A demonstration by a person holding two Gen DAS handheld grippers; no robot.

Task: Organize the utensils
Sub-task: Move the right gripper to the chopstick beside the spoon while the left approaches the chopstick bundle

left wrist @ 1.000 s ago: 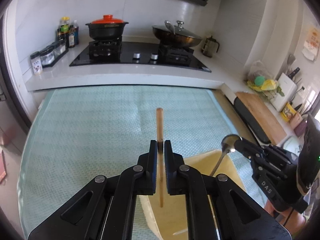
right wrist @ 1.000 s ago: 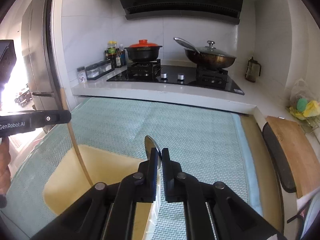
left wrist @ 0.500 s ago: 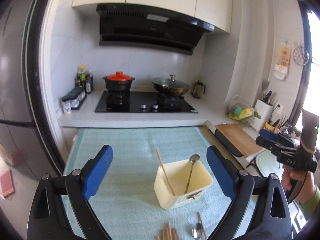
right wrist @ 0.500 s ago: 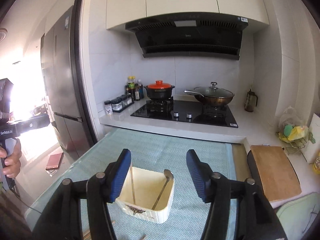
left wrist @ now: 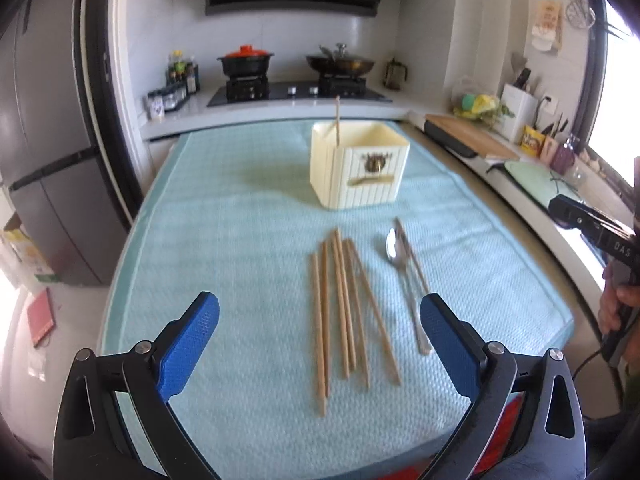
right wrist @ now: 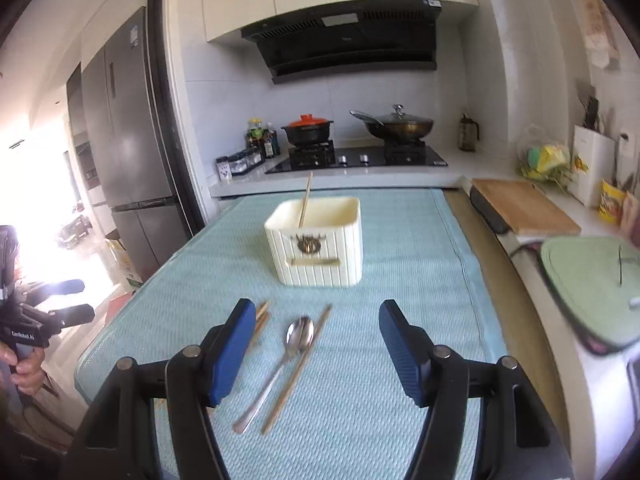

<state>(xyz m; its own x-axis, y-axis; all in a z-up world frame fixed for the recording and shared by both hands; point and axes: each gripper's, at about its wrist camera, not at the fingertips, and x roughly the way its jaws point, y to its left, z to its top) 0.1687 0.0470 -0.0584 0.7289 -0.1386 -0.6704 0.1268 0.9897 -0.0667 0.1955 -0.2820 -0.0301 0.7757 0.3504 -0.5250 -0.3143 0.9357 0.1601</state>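
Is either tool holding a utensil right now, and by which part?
Nothing is held. Left tool and right tool are both open and empty.

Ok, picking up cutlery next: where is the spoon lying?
The spoon lies on the teal mat in front of the cream holder, right of the chopstick bundle, one stray chopstick alongside.

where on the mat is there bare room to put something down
Free: the mat left of the cream holder and the chopsticks, out to its left edge; also the strip right of the spoon, toward the counter. Crowded: the middle in front of the holder, where chopsticks and spoon lie side by side.
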